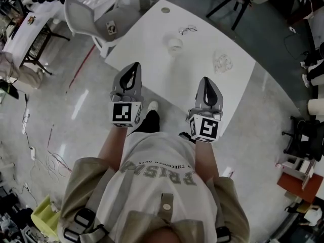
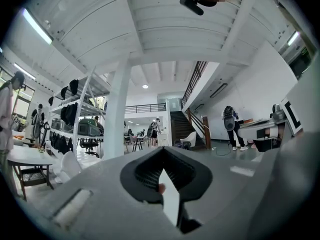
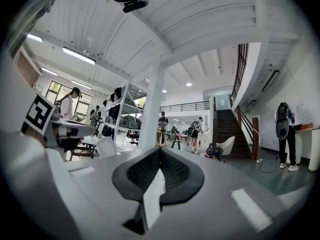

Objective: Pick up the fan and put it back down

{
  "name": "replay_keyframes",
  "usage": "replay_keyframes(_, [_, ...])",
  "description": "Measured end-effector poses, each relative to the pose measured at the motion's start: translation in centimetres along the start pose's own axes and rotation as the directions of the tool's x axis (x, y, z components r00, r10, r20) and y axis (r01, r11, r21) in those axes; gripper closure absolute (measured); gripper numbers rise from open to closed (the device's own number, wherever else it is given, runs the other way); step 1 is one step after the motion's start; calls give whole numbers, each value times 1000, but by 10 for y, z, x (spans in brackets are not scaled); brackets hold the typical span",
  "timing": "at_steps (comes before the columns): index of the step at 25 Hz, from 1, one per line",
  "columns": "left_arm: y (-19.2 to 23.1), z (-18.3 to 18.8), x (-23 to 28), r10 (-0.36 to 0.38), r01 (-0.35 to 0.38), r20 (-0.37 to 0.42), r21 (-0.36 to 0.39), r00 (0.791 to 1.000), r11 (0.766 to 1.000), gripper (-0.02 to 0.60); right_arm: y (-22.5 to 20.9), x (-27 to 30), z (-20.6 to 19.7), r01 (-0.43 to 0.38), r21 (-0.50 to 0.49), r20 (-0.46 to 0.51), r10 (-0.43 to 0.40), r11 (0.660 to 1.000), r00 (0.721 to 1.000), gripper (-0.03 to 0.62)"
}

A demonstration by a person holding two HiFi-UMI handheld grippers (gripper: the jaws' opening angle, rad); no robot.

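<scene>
Only overhead is the table (image 1: 152, 49) past both hand-held grippers (image 1: 132, 71) (image 1: 207, 85) visible.

I see a white table (image 1: 152, 54) on glossy grey floor (image 1: 66, 115), a white chair (image 1: 81, 15) near it, a white column (image 2: 117, 109), a shelving rack (image 2: 75, 120), a staircase (image 2: 181, 126) and ceiling strip lights (image 3: 80, 55).

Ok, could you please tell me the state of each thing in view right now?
left tongs: shut, nothing between them.
right tongs: shut, nothing between them.
fan: on the table, untouched, beyond both tongs.
chair: upright, unoccupied.
</scene>
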State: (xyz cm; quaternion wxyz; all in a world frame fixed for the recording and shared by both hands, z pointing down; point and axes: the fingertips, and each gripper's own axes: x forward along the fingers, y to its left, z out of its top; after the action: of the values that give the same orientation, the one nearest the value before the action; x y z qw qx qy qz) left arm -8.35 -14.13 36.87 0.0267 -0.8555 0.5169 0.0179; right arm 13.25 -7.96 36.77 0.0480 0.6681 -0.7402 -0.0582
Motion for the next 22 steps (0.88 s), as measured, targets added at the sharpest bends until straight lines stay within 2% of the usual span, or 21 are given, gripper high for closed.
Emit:
replay_keyframes(9, [-7, 7, -6, 5, -6, 31, 51, 1000, 999, 568, 1, -8, 7, 2, 10, 23, -3, 1000, 1000, 592])
replay_keyframes(15, [-7, 14, -7, -3, 1, 35, 41, 999, 999, 568, 7, -6, 7, -20, 38, 16, 19, 999, 1000, 594])
replay_keyframes(19, [-6, 18, -5, 0, -3, 48, 56, 999, 998, 568, 7, -3, 13, -19, 14, 28, 19, 1000, 999, 594])
replay_keyframes(22, [-7, 20, -5, -6, 4, 52, 37, 999, 999, 568, 9, -2, 17, -24, 7, 35, 23, 1000, 999, 594])
